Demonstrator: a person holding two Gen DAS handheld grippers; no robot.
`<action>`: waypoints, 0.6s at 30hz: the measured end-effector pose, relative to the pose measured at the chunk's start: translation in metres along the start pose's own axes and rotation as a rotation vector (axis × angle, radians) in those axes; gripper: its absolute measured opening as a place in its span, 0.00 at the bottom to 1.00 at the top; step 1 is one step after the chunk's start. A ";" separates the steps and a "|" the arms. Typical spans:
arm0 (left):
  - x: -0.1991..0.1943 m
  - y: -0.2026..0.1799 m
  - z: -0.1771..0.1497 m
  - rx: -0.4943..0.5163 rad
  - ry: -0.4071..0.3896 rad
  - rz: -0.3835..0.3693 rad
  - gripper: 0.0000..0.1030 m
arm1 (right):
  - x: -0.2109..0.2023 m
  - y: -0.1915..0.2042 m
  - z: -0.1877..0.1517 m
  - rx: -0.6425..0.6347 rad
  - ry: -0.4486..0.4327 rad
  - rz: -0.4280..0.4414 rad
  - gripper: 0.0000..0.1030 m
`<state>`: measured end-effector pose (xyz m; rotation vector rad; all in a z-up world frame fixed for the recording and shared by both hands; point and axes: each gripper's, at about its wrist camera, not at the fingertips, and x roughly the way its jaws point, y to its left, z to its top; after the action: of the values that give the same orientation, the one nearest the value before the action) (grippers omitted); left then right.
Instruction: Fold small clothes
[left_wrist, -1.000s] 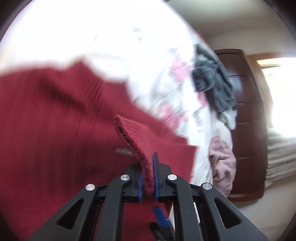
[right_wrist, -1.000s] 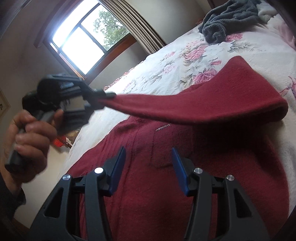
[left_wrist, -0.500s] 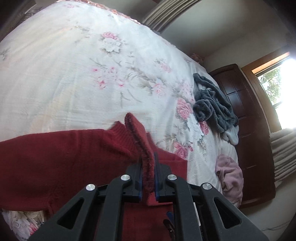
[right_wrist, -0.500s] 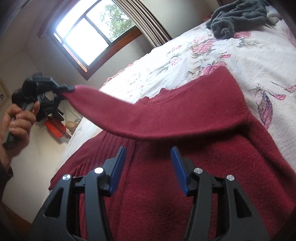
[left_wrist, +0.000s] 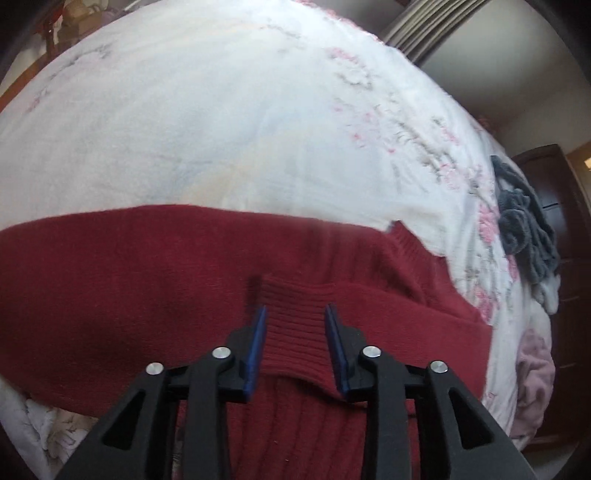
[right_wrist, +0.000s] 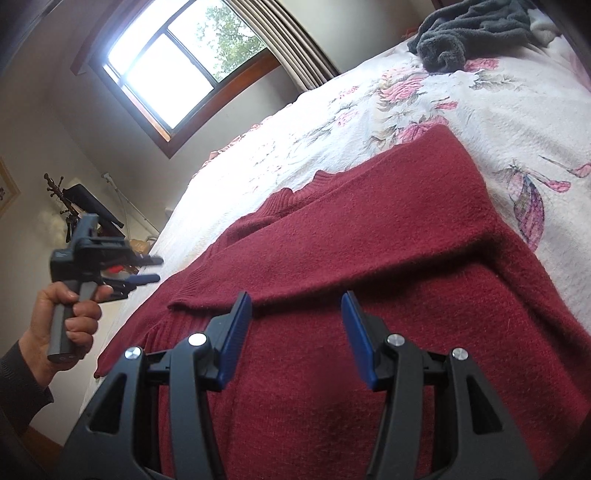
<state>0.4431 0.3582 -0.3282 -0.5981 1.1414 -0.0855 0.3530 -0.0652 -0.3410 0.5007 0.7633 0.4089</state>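
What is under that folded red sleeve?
The sleeve lies across the red sweater body, which rests on the floral bedspread. Whatever the sweater covers is hidden.

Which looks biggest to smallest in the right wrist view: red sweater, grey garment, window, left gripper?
1. red sweater
2. window
3. grey garment, cut off by the frame edge, so unsure against the window
4. left gripper

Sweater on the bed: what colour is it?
Dark red sweater, plain knit with ribbed cuffs; it shows best in the right wrist view.
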 end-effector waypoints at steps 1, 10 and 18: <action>0.006 -0.005 -0.002 0.009 0.019 -0.037 0.40 | 0.001 0.000 -0.001 0.001 0.002 0.000 0.50; 0.050 0.048 -0.014 -0.166 0.145 -0.073 0.34 | -0.006 0.009 -0.007 -0.037 0.052 -0.009 0.50; -0.090 0.179 -0.047 -0.361 -0.099 -0.037 0.59 | -0.084 0.040 -0.020 -0.064 0.114 -0.023 0.51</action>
<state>0.3213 0.5224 -0.3545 -0.9335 1.0564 0.1208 0.2763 -0.0710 -0.2850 0.4110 0.8622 0.4421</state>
